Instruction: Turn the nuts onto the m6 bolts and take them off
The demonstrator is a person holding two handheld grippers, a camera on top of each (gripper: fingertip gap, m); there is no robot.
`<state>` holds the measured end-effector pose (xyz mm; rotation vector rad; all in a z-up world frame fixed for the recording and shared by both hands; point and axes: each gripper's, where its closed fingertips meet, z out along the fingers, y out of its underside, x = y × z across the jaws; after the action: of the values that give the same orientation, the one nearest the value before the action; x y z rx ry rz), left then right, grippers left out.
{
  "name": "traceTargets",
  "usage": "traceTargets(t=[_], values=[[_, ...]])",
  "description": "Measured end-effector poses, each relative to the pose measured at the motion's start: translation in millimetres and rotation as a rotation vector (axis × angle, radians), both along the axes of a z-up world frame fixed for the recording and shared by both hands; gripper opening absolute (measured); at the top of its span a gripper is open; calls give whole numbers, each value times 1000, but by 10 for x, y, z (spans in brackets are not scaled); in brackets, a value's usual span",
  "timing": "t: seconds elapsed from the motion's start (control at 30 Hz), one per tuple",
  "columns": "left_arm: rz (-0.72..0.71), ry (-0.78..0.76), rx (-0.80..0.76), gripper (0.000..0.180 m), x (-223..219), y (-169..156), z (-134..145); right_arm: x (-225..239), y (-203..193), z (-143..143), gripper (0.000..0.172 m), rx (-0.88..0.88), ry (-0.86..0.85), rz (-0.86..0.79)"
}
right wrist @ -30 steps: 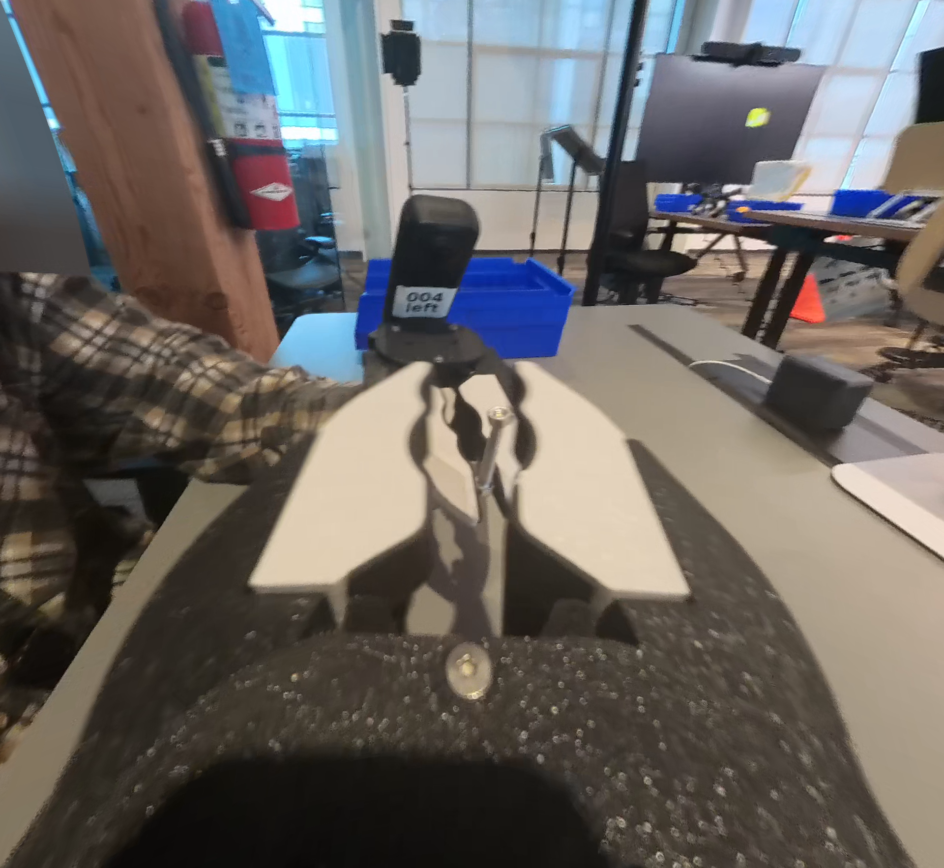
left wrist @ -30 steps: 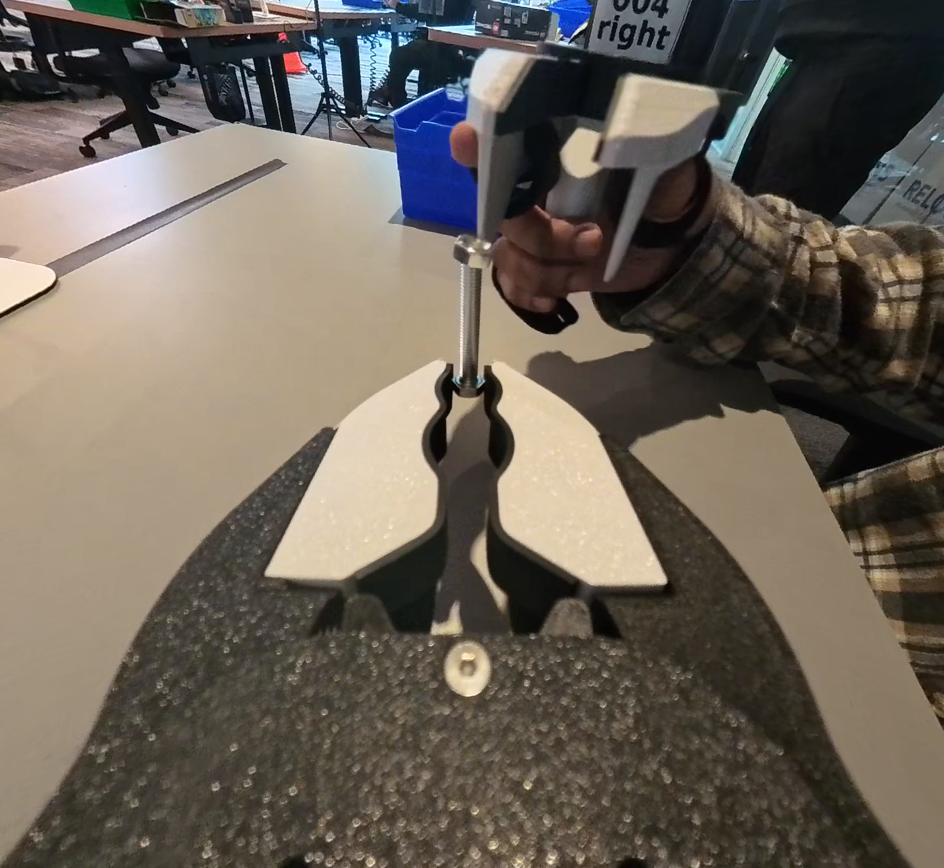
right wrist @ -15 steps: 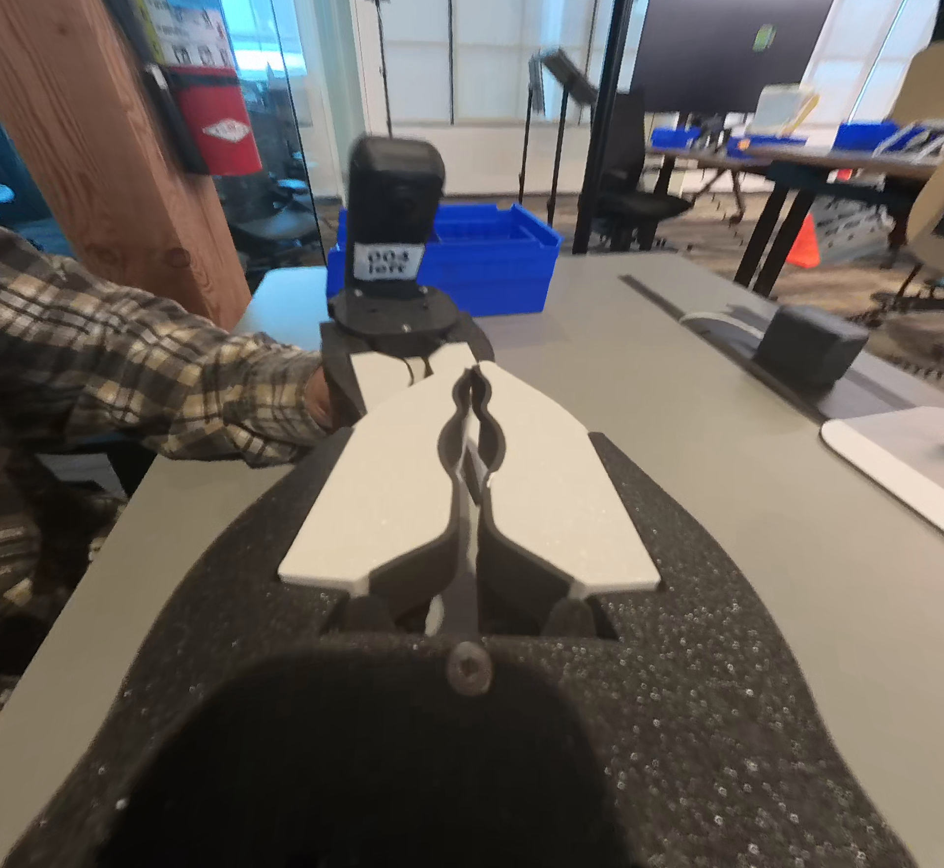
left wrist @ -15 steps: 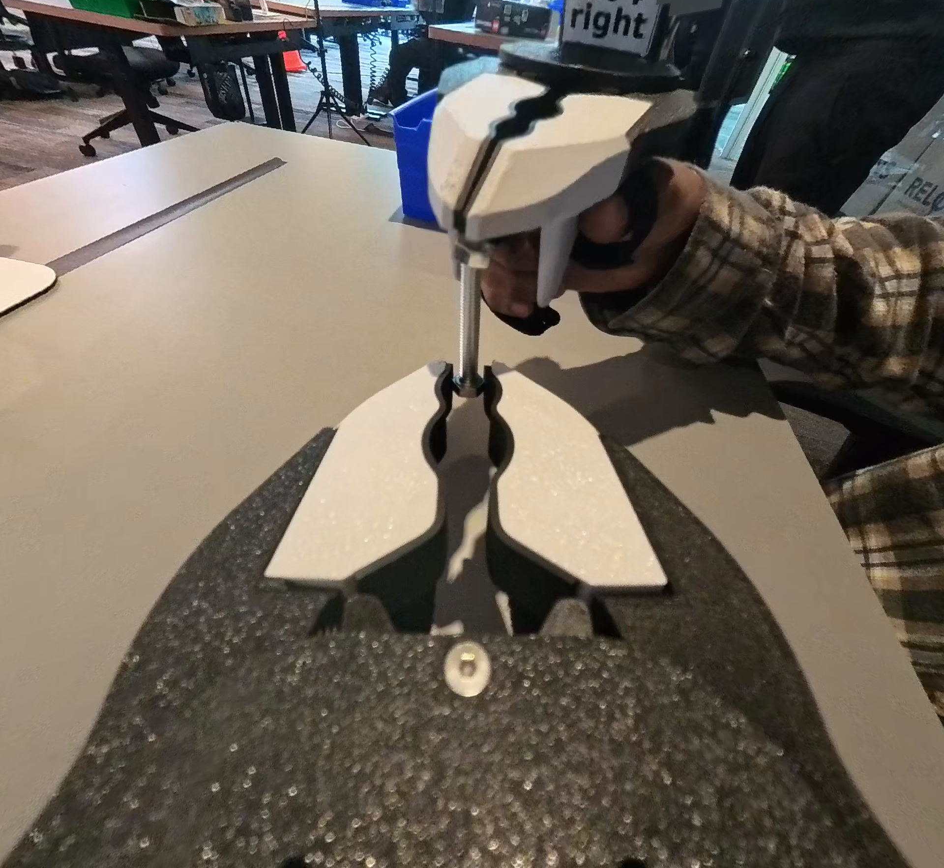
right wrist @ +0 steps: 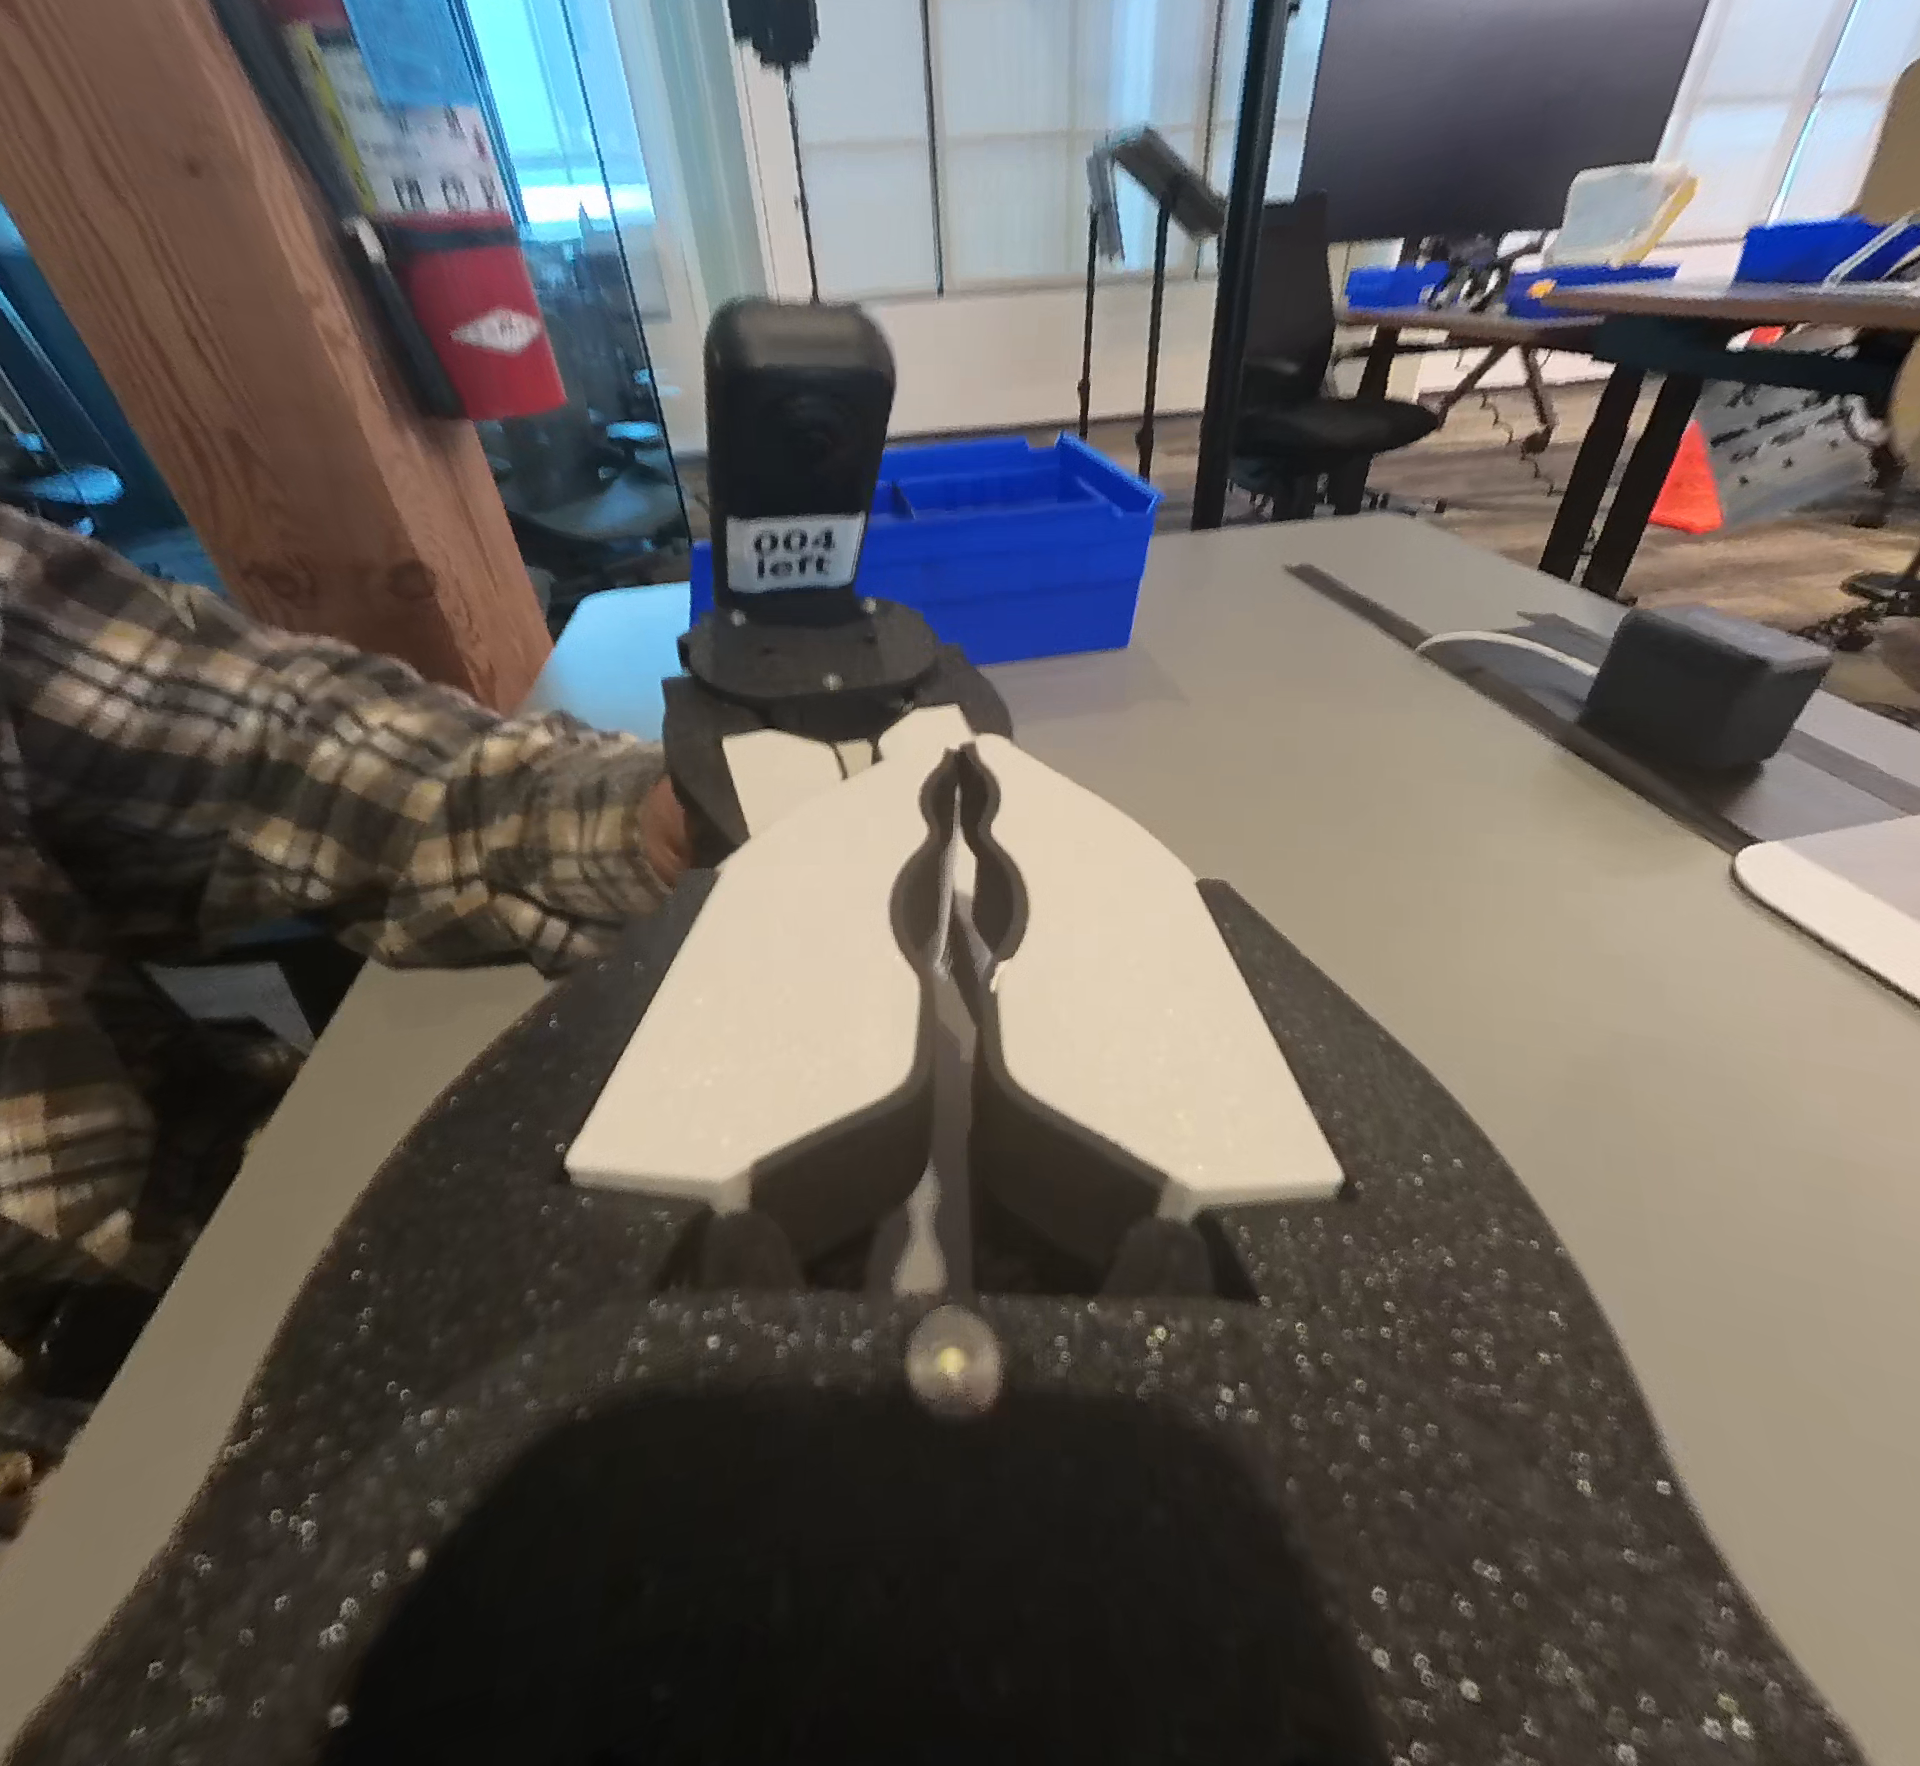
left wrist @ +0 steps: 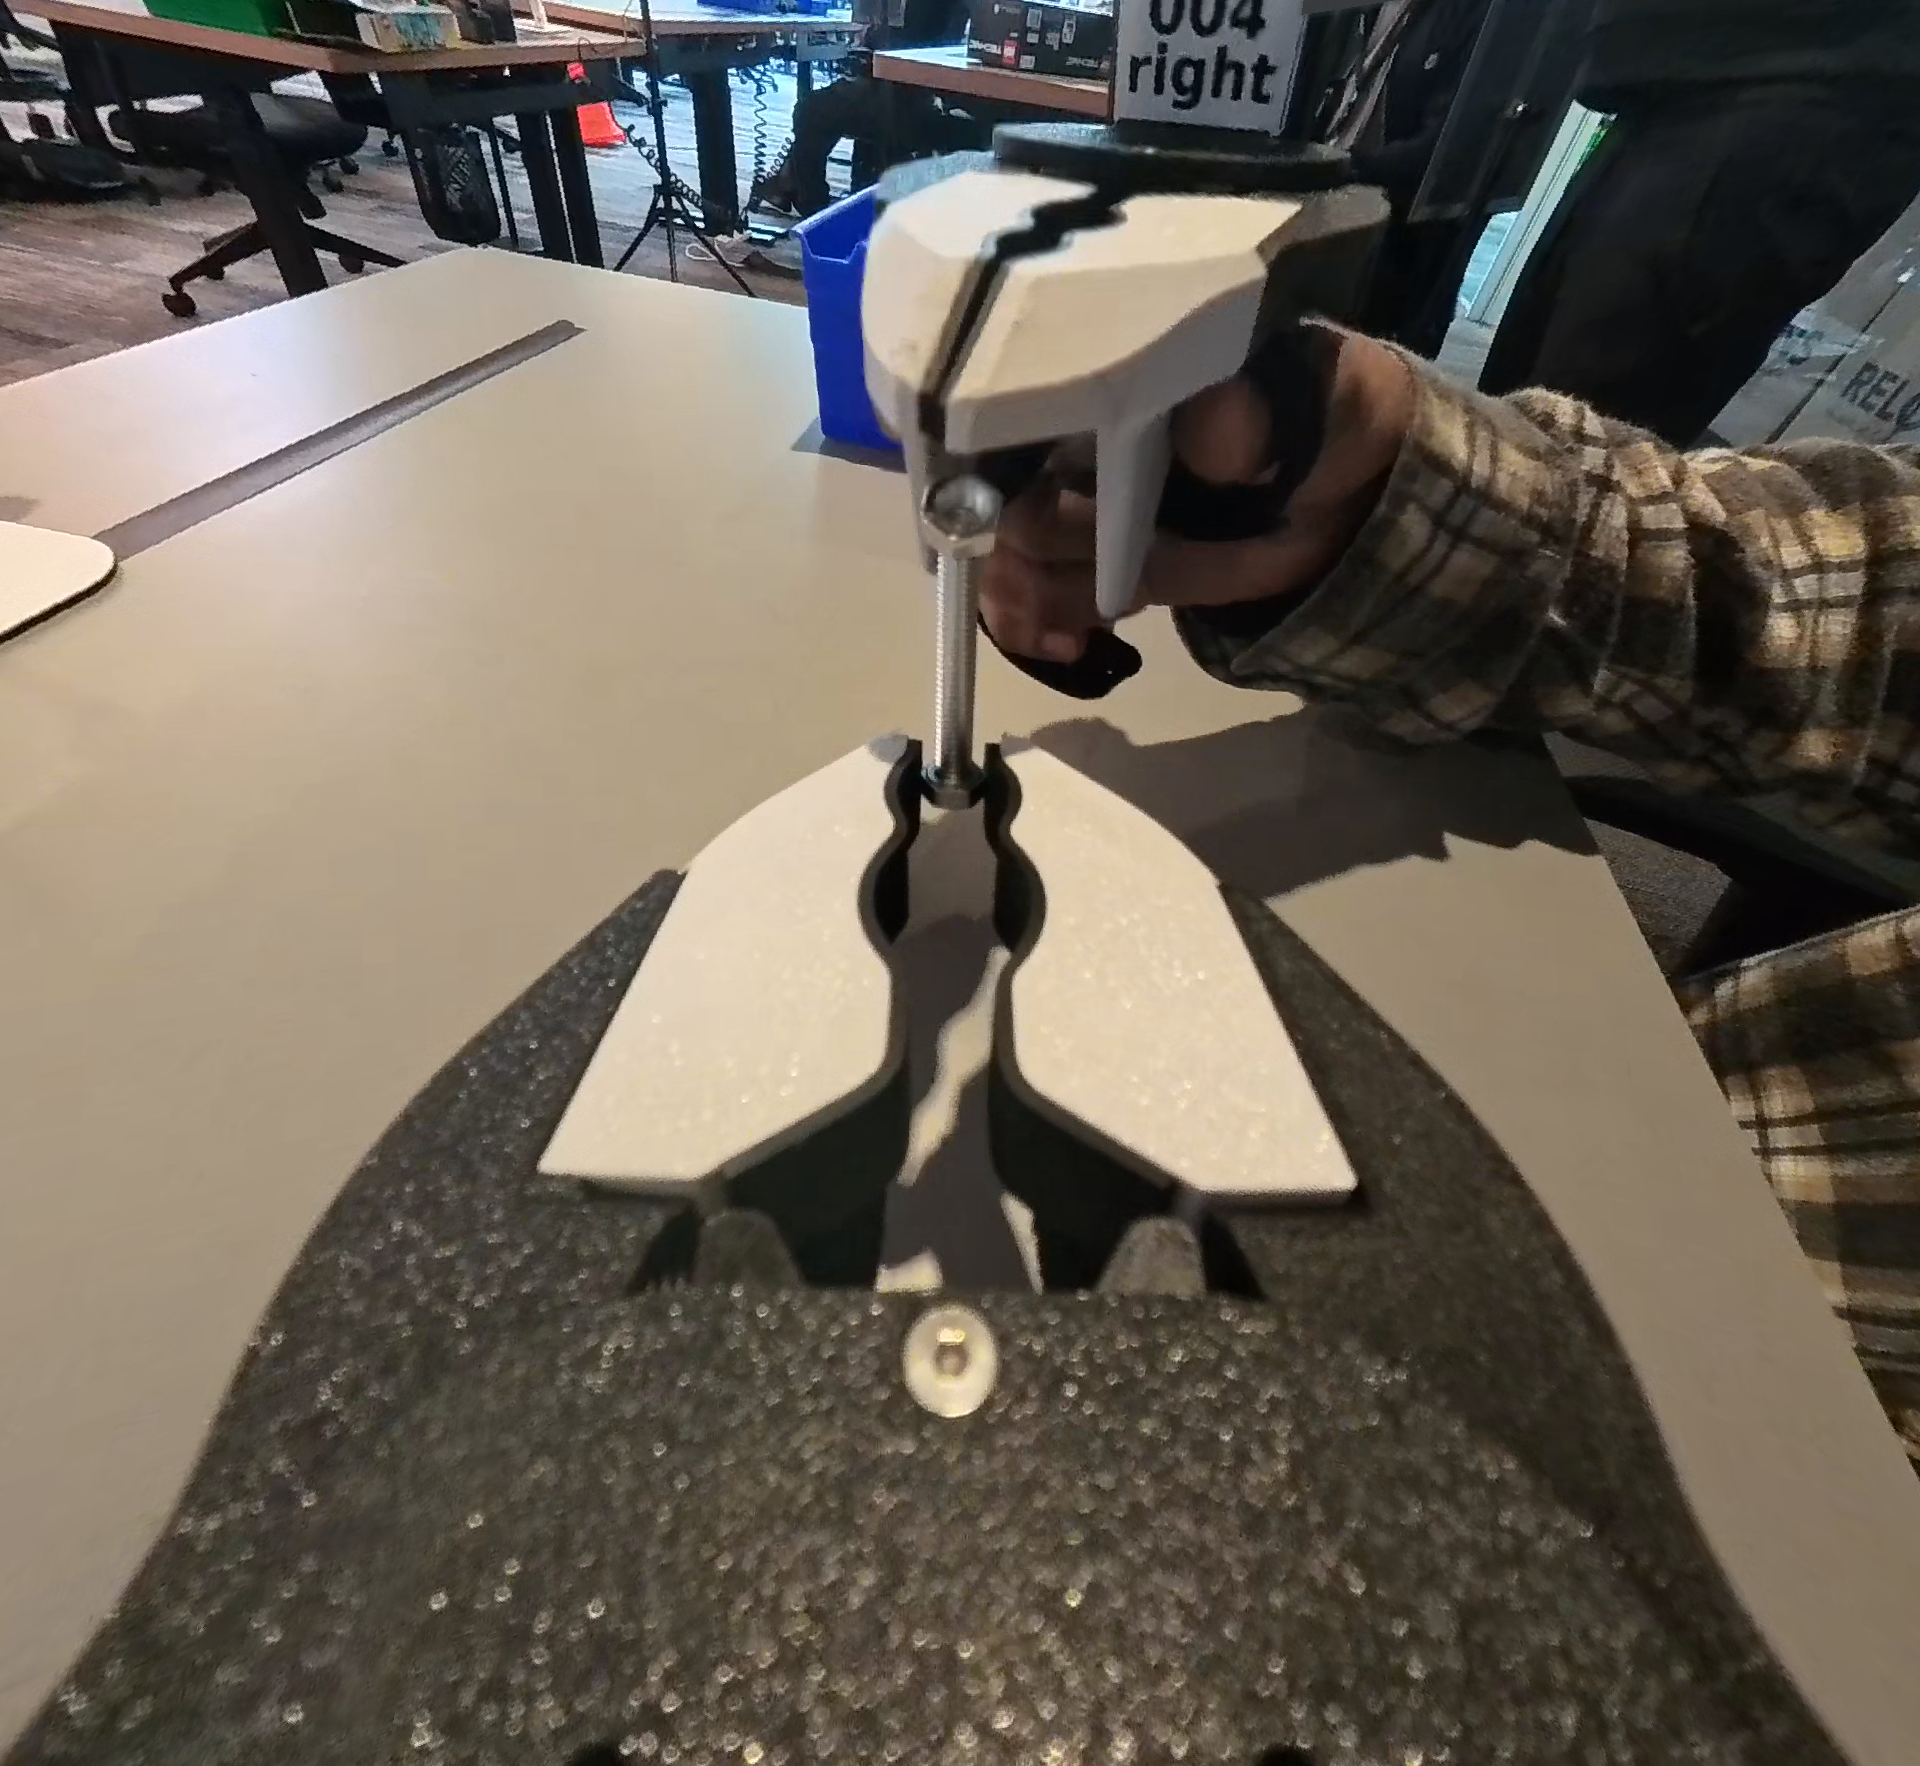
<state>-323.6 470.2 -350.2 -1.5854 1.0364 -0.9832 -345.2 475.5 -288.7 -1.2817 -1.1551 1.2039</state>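
In the left wrist view a silver bolt [left wrist: 954,656] stands upright with its head [left wrist: 961,509] on top. A nut [left wrist: 954,789] sits on its lower end. My left gripper [left wrist: 954,773] is shut on that nut, one pad on each side. My right gripper [left wrist: 928,469] comes in from above, held by a hand. Its white fingers [left wrist: 1091,314] are closed along their whole seam, and the tips rest right at the bolt head, which shows whole below them. In the right wrist view my right gripper [right wrist: 961,766] is shut, with the left gripper [right wrist: 800,771] just beyond it.
A blue bin [right wrist: 1018,553] stands at the table's far edge and also shows in the left wrist view [left wrist: 836,334]. A dark grey block [right wrist: 1704,698] sits by a slot in the table. A white pad [right wrist: 1829,895] lies at the right. A plaid sleeve [left wrist: 1558,573] reaches in.
My right gripper was open beside the bolt head, then closed its fingers fully and settled over the head, tilting a little. My left gripper kept still on the nut.
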Motion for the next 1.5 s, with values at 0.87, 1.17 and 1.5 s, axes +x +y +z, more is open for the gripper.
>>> traceTargets(t=[0.87,1.17,1.5], values=[[2,2,0,11,4,10,-6,22,4,-49,0,21,-29,4],[3,6,-2,11,7,14,-15,17,16,-60,0,15,-16,7],[41,-38,-5,11,-164,137,58,187,267,49,3,-123,302,67]])
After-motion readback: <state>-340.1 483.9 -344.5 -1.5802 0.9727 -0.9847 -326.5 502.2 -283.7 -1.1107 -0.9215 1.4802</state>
